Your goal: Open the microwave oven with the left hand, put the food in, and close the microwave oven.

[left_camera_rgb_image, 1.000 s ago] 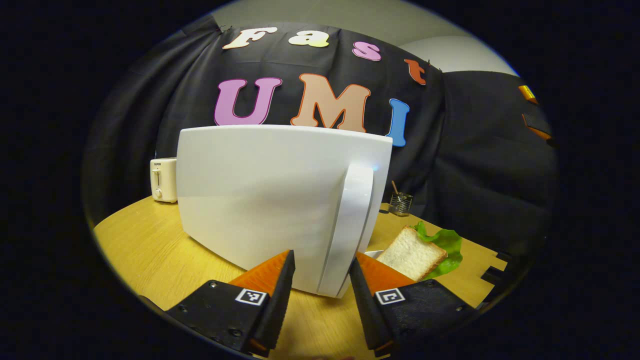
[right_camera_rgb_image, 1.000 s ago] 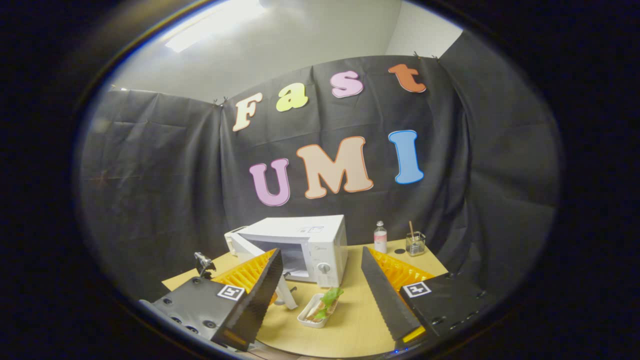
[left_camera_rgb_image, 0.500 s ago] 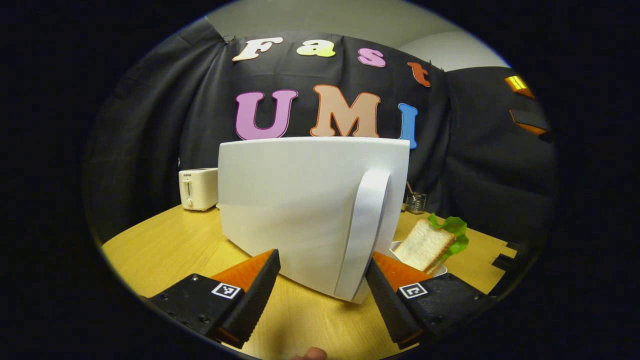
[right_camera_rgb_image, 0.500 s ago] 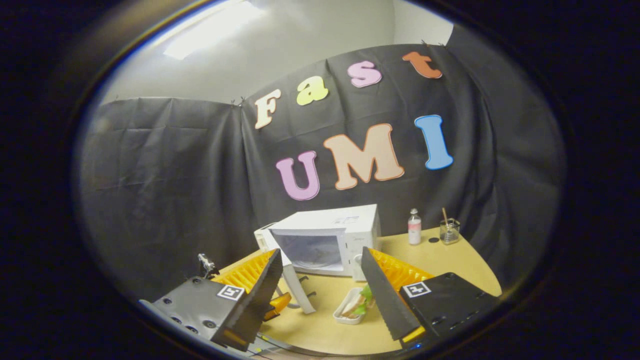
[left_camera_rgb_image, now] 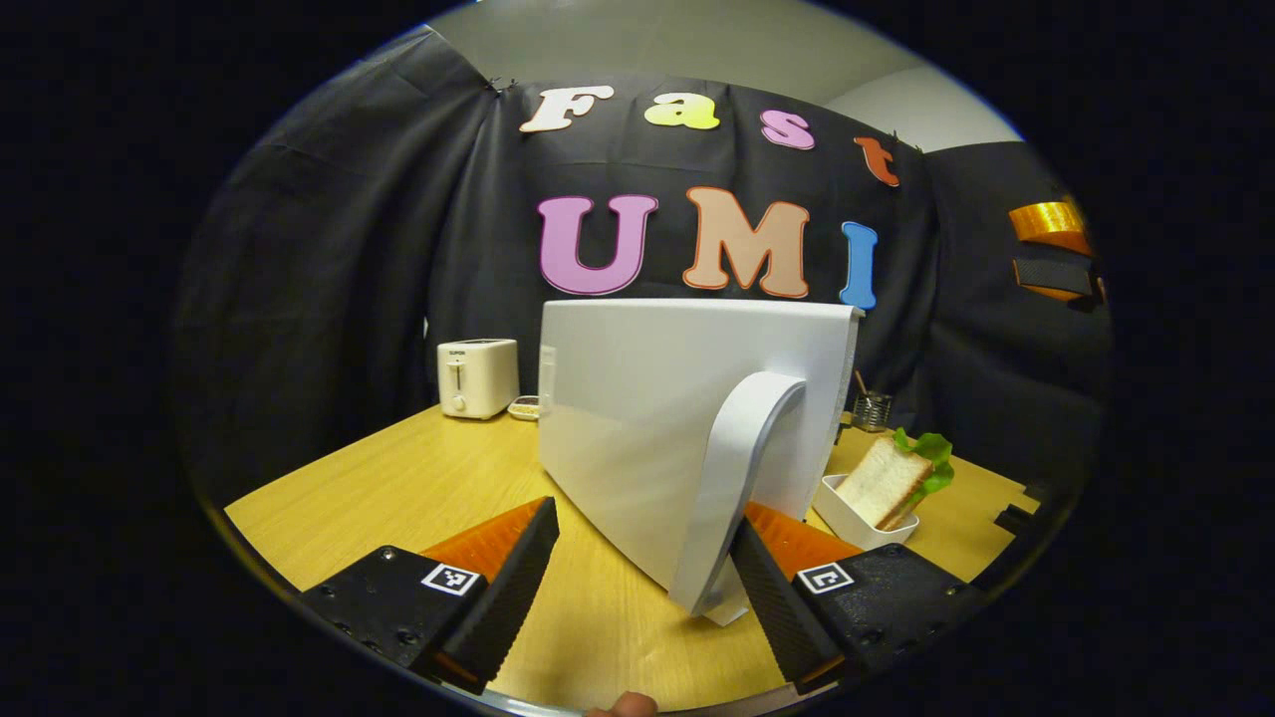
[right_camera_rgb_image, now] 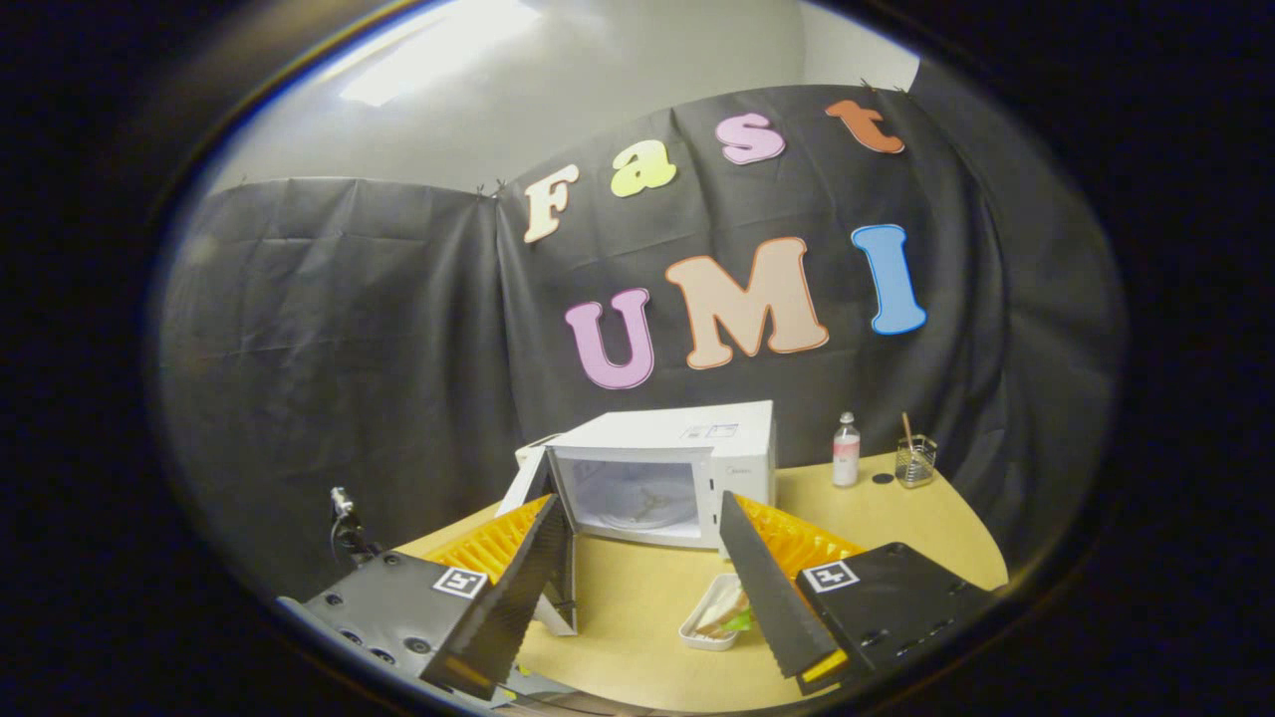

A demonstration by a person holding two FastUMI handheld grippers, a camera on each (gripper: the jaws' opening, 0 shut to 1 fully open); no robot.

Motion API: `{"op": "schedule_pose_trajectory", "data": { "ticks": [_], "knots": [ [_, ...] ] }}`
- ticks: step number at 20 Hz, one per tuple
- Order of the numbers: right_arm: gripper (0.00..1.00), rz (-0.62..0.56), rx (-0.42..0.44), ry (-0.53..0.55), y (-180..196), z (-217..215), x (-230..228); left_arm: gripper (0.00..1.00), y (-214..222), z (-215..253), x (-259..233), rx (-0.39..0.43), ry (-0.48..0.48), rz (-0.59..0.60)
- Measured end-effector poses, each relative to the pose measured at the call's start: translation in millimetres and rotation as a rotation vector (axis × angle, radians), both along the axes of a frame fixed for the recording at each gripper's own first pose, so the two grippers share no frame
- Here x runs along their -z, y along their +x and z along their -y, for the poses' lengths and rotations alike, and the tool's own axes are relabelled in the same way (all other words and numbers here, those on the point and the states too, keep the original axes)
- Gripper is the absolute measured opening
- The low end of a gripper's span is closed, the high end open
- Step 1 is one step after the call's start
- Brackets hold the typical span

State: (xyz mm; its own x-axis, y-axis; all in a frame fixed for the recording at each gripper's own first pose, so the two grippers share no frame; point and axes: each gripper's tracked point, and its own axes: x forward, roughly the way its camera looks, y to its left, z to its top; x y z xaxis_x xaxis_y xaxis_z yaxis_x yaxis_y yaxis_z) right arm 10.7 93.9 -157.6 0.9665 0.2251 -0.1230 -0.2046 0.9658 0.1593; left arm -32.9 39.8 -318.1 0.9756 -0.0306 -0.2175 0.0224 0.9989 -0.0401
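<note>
One white microwave oven is seen on the pale wooden table in the right gripper view, its cavity exposed and its one white door swung wide to the left. In the left gripper view the door's outer face is presented, with one curved white handle along its near edge.

One left gripper is held at the door; its fingers are spread — the handle stands between them, nearer the right finger, and whether that finger touches it cannot be told.

One right gripper is held high and well back from the oven, its fingers likewise spread with nothing between them.

One shallow white tray is set on the table in front of the oven, just beside the door's free edge; in it are one slice of white bread and one green lettuce leaf.

Also catalogued: one cream toaster, one small dish beside it, one clear bottle with a pink label, and one glass jar holding a stick.
</note>
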Motion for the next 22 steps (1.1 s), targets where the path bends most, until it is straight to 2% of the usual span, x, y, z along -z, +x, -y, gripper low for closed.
{"op": "schedule_pose_trajectory", "data": {
  "ticks": [7,11,12,14,15,16,18,22],
  "knots": [
    [0.92,-0.012,-0.003,0.036,17.6,-0.9,8.2,1.00,-27.8,-79.0,-38.8,-0.173,0.089,0.069],
    [0.92,-0.022,-0.014,0.041,25.2,-6.2,12.9,0.99,-39.8,-97.4,-37.7,-0.196,0.078,0.054],
    [0.98,-0.025,-0.019,0.045,25.9,-7.8,14.9,1.00,-42.5,-102.5,-40.6,-0.209,0.087,0.059],
    [0.98,-0.031,-0.032,0.054,27.7,-12.1,16.3,0.99,-51.7,-116.5,-48.3,-0.249,0.126,0.082],
    [0.98,-0.032,-0.032,0.055,29.1,-11.7,16.4,0.99,-55.7,-126.5,-55.7,-0.275,0.151,0.097],
    [0.92,-0.032,-0.029,0.053,30.3,-10.4,17.4,0.99,-60.6,-139.5,-63.4,-0.314,0.178,0.115],
    [0.92,-0.032,-0.019,0.048,32.9,-6.7,17.7,0.97,-75.2,-169.0,-80.6,-0.409,0.218,0.146],
    [0.92,-0.041,0.010,0.034,39.9,5.3,24.3,0.98,-97.1,-188.2,-104.0,-0.508,0.165,0.166]
  ]
}}
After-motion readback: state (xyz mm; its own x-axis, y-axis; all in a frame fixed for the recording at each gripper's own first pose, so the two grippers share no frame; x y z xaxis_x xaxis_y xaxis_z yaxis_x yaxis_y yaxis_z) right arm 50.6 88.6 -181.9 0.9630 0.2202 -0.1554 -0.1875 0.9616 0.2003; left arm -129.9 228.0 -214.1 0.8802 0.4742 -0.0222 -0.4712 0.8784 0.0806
